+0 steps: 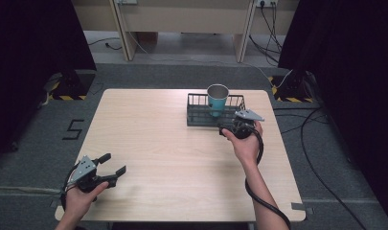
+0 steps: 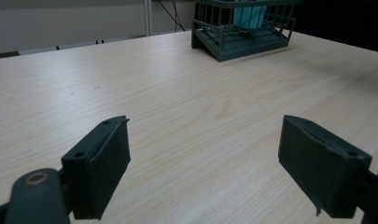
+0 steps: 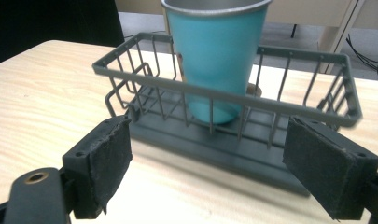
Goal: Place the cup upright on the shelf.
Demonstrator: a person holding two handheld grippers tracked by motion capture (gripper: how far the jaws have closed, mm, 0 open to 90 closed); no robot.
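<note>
Teal metal-rimmed tapered cup point(image 3: 218, 60) stands upright in grey wire basket point(image 3: 317, 105).

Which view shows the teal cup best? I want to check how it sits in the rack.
The right gripper view: the teal cup stands upright inside the wire rack, close and large. The high view shows the cup from above, small. The left gripper view catches just its lower part behind the rack's wires at the top edge.
</note>
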